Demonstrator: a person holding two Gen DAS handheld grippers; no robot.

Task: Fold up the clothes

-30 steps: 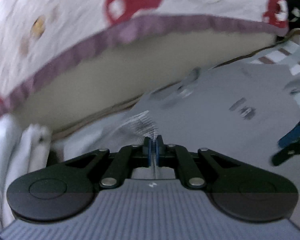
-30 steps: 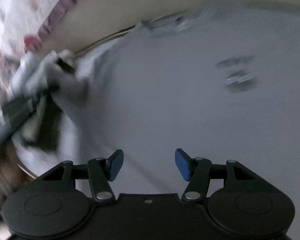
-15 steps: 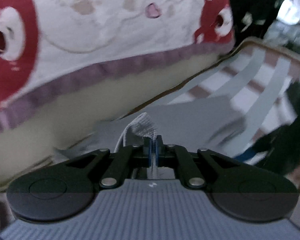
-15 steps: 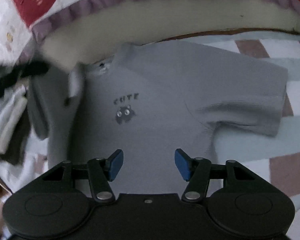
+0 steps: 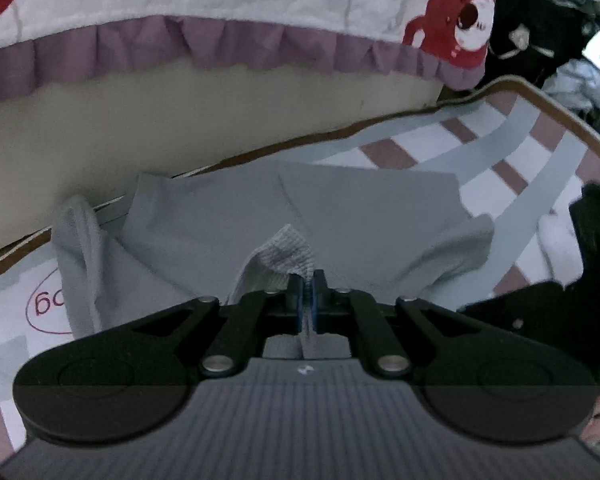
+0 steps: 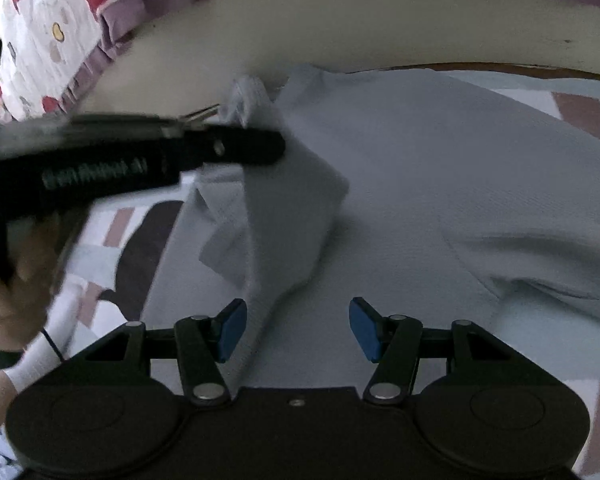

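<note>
While the left gripper [image 5: 307,300] keeps its two blue pads pinched on a ribbed edge of the grey T-shirt [image 6: 440,184], that side of the garment has been carried inward and now lies doubled over the body of the shirt, so the first lengthwise fold looks well under way. The shirt rests on a checked sheet [image 5: 512,148] just below the cream side of a mattress [image 5: 180,128] with a frilled, red-printed bedspread [image 5: 220,12] hanging over it. In the right wrist view the left tool reaches in from the left, its tip at the collar end, with the folded panel draping from it down toward the camera. A second ago the printed chest with its small dark motif was in plain sight; now the flap covers it, and the left sleeve no longer sticks out to the side. The left jaws are beginning to ease apart, though cloth is still caught between them, which suggests the flap is about to be laid down. The right gripper [image 6: 298,330] hovers with its fingers spread and empty over the lower part of the shirt, the fold's edge running between them, unchanged in width across the frames. The right sleeve [image 6: 548,264] remains spread out and wrinkled, a likely next target.
</note>
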